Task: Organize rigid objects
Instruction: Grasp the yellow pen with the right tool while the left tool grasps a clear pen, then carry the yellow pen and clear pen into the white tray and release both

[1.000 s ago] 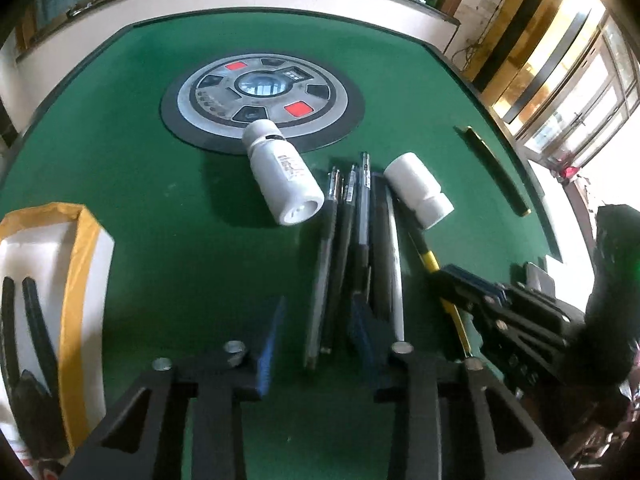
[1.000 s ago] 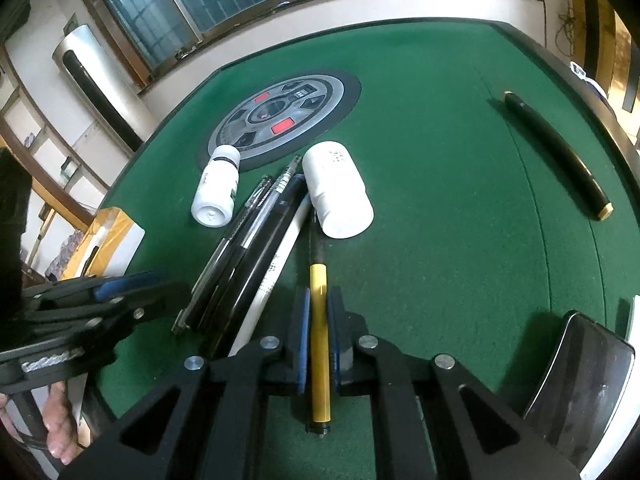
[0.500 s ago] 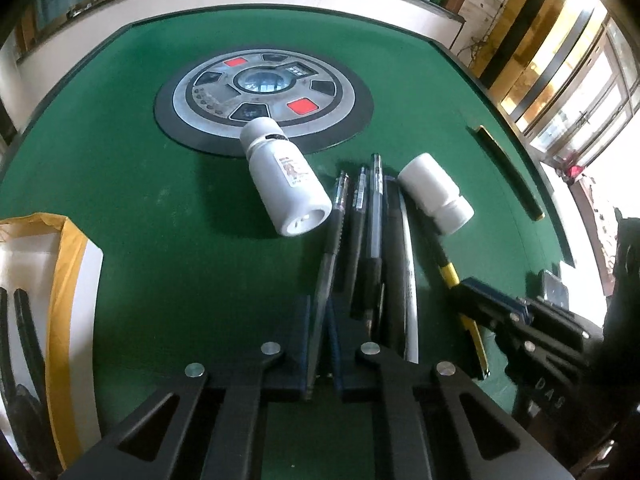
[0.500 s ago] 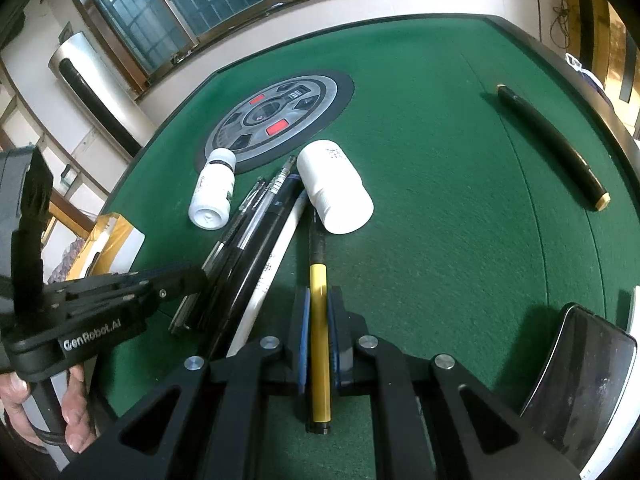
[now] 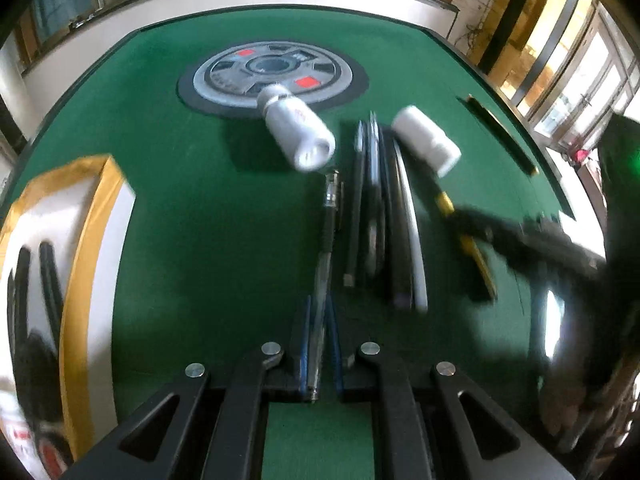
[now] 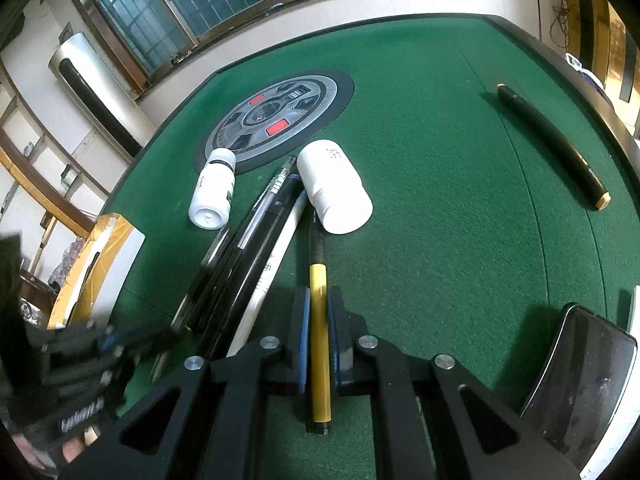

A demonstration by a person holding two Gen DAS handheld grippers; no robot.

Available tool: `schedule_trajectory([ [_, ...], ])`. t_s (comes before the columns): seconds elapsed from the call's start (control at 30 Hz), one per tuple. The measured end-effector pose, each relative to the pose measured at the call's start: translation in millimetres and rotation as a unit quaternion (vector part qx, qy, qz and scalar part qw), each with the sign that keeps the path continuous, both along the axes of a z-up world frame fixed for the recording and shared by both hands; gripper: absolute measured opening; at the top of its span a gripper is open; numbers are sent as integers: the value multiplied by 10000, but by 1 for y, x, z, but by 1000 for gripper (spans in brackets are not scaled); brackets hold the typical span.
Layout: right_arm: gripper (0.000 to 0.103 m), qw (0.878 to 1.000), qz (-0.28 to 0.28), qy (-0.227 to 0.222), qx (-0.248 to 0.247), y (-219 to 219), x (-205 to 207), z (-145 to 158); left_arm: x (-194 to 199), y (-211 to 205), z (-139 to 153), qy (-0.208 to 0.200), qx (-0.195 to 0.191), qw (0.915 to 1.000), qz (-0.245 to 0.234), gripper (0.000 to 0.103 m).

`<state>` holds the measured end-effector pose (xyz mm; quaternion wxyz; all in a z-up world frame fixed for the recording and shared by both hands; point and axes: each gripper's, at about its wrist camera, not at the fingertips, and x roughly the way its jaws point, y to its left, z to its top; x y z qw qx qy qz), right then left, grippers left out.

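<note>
surface: green felt table [image 6: 440, 128]; on it: two white bottles [image 6: 334, 188], pens [image 6: 256, 248], grey disc [image 6: 276, 116]

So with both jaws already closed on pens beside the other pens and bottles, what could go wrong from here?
1. The left gripper holds the clear-barrelled pen near its rear end, so it may tilt and bump the small white pill bottle, which could roll.
2. The right gripper grips the yellow-and-black pen, whose tip touches the wide white plastic bottle; a careless lift could push it.
</note>
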<state>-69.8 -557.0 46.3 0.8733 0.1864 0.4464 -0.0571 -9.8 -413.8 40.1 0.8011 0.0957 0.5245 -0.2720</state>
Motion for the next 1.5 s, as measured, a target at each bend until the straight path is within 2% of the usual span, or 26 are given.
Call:
schedule_trajectory([
  [0.1, 8, 10000, -1, 1, -34, 1, 0, 1, -2, 4, 0, 54, -5, 10000, 53, 8],
  [0.27, 8, 10000, -1, -12, -4, 1, 0, 0, 17, -3, -3, 96, -4, 9997, 221, 10],
  [0.37, 8, 9999, 10, 48, -130, 6, -1, 1, 21, -8, -4, -56, 60, 9998, 165, 10],
  [0.5, 8, 9995, -19, 221, -244, 18, -11, 2, 6, -2, -4, -118, 196, 9997, 30, 8],
  [0.63, 8, 9990, 75, 321, -310, 36, -32, 2, -18, 16, -3, -32, 82, 10000, -32, 8],
  [0.8, 9, 9986, 56, 299, -422, 51, -45, 1, -19, 25, -4, 74, -47, 10000, 10, 9],
  [0.83, 9, 9986, 24, 285, -446, 52, -46, 1, -18, 25, -3, 79, -23, 10000, 23, 11],
  [0.9, 9, 9987, -32, 259, -444, 53, -47, 1, -19, 23, -2, 29, 19, 10000, 1, 24],
  [1.0, 9, 9989, -93, 237, -393, 52, -49, 0, -22, 21, 3, -62, -38, 10000, -57, 36],
  [1.1, 9, 9987, -122, 243, -439, 53, -48, 0, -21, 16, 7, -232, 35, 9997, -119, 38],
  [1.27, 9, 9981, -172, 281, -512, 55, -48, 1, -6, -1, -5, -318, 262, 9990, -170, 35],
  [1.33, 9, 9981, -186, 290, -506, 56, -49, 0, -6, -2, -7, -507, 321, 9981, -150, 27],
  [1.4, 9, 9981, -205, 273, -508, 57, -49, 0, -5, 2, -8, -548, 281, 9981, -102, 9],
  [1.5, 9, 9982, -304, 239, -456, 56, -50, 0, -4, 9, -8, -535, 164, 9984, -74, 9],
])
